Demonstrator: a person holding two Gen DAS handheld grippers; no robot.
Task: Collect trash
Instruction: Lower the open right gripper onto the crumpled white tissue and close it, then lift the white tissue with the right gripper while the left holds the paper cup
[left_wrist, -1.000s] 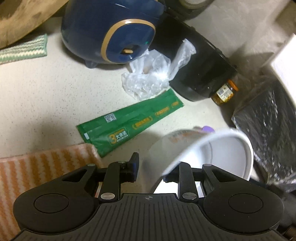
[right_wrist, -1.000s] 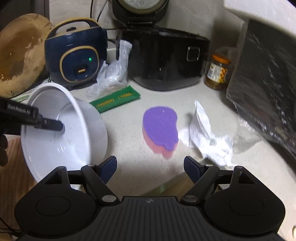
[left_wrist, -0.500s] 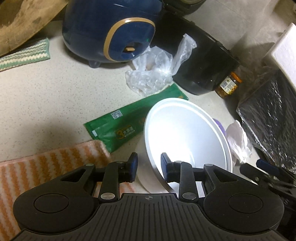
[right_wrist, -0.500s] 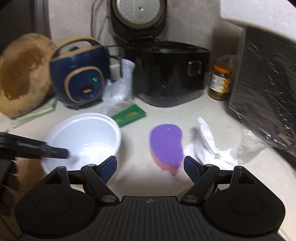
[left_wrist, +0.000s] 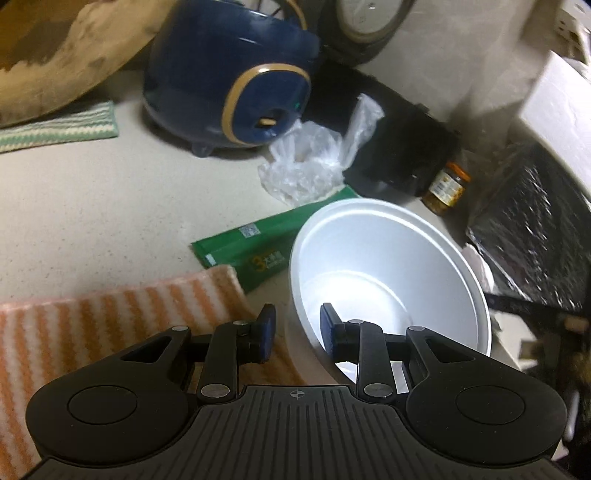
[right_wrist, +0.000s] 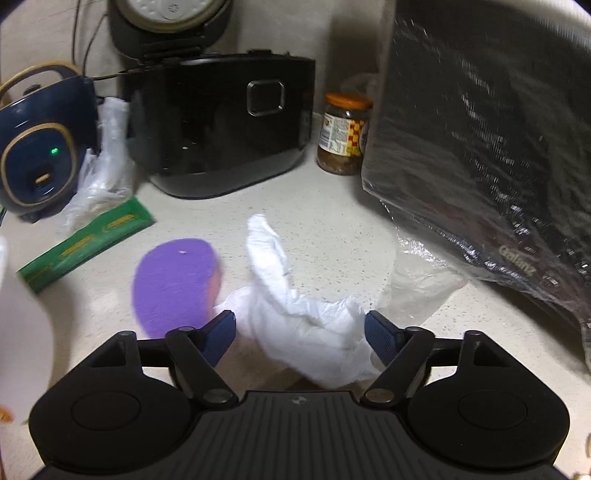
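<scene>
Crumpled tissue (right_wrist: 295, 332) on counter (right_wrist: 332, 229), between right gripper (right_wrist: 300, 332) jaws, just been closing, not yet pinched. White bowl (left_wrist: 388, 280) empty, rim straddled by left gripper (left_wrist: 295, 328), seemingly loose. Green wrapper (left_wrist: 251, 247), plastic bag (left_wrist: 306, 166) uncollected; purple sponge (right_wrist: 173, 284) beside tissue.

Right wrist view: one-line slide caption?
Right gripper closing around crumpled white tissue beside purple sponge.

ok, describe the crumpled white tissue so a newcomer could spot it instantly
Start at the big black rice cooker by the back wall and come forward across the speckled beige counter. The crumpled white tissue lies between the right gripper's open blue pads, right of the flat purple sponge. It is opaque, unlike the clear plastic film beside it.
</scene>
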